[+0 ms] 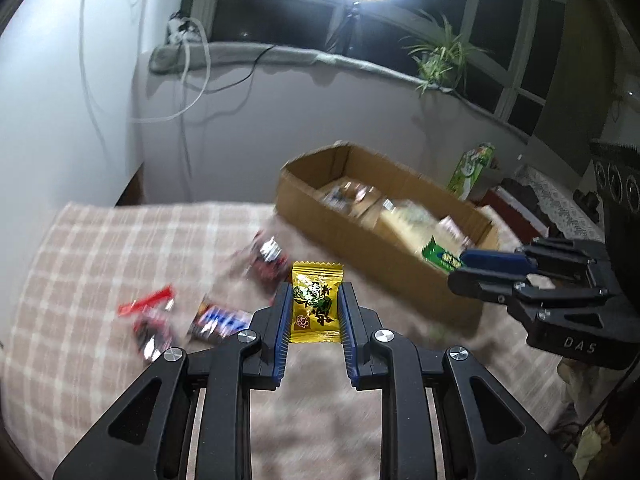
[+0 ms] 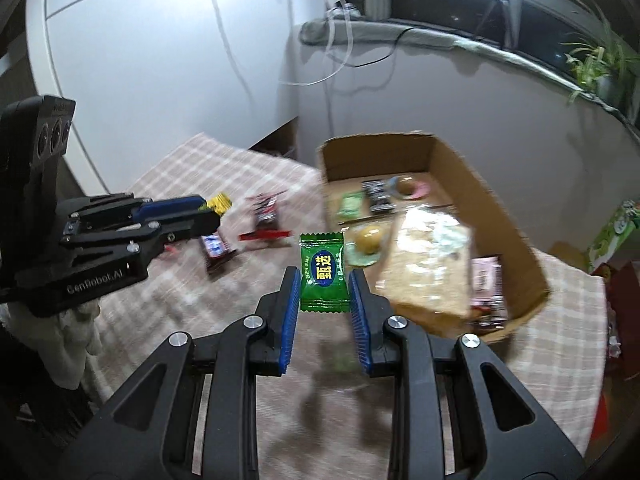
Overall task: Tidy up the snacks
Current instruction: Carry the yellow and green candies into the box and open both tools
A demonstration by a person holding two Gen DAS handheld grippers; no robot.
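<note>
Left gripper [image 1: 316, 306] fingers clamped on a glossy yellow candy wrapper [image 1: 316, 300]. Right gripper [image 2: 325, 286] fingers gripping a crinkled green candy packet [image 2: 323, 270], beside the open brown cardboard box [image 2: 520, 240]. Loose foil snack packets [image 1: 212, 320] scattered mid-bed on the checked pink blanket [image 1: 80, 272].

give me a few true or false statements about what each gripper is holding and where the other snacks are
1. The left gripper is shut on a yellow candy packet. True.
2. The right gripper is empty and open. False: it is shut on a green candy packet.
3. The cardboard box already has snacks in it. True.
4. All the remaining snacks are inside the box. False: several packets, including a red-and-black snack packet, lie on the checked cloth beside it.
5. The green packet rests on the cloth. False: it is held above it, near the box.
</note>
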